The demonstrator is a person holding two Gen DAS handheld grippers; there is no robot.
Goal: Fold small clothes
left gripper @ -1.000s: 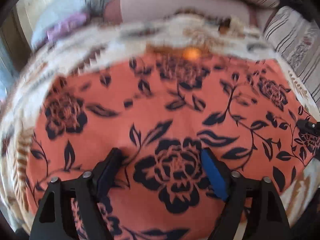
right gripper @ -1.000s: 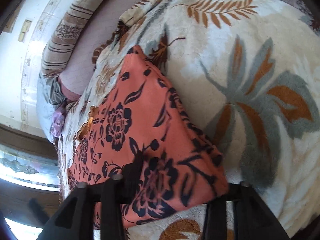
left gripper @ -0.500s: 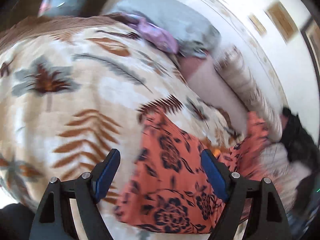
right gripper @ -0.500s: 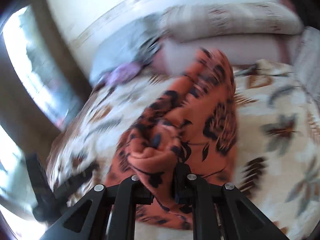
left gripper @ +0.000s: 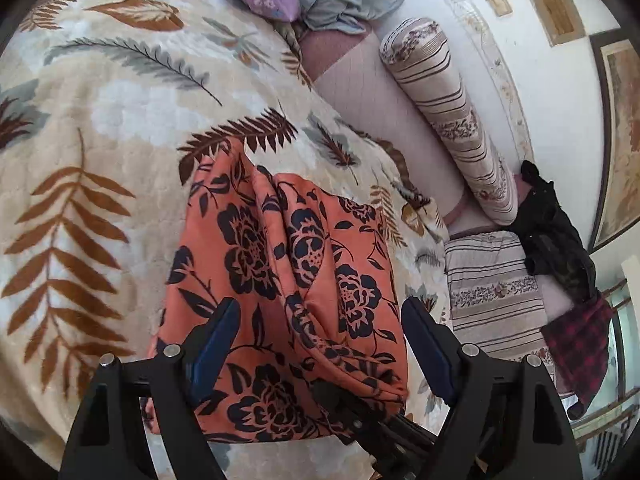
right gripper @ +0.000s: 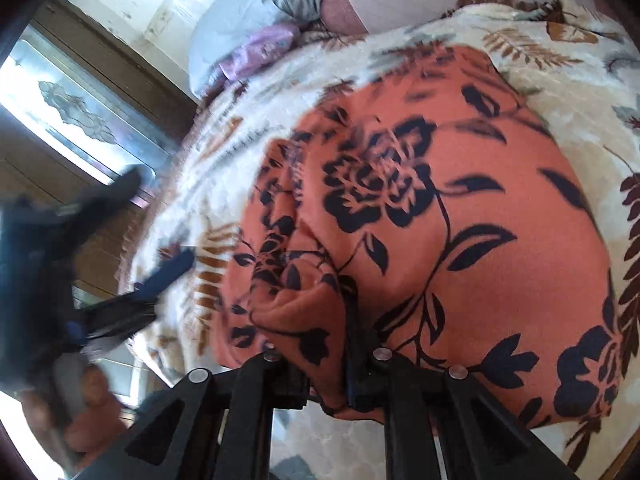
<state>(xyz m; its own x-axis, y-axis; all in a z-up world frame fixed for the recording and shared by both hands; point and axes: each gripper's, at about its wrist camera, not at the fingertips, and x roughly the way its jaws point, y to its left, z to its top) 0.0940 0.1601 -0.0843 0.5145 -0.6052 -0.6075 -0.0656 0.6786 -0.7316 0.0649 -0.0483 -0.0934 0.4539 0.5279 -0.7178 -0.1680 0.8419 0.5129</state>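
Orange cloth (left gripper: 288,280) printed with black roses lies in soft ridged folds on a plush cream blanket (left gripper: 100,140) patterned with brown and grey fern leaves, which covers the bed. The right gripper (right gripper: 326,376) has its fingers closed tight on a bunched, rolled edge of the garment at the near side of the bed. The left gripper (left gripper: 320,336) hovers over the same cloth, its blue-padded fingers (left gripper: 216,336) spread wide, gripping nothing. A striped cylindrical bolster (left gripper: 452,120) lies along the far edge by the wall.
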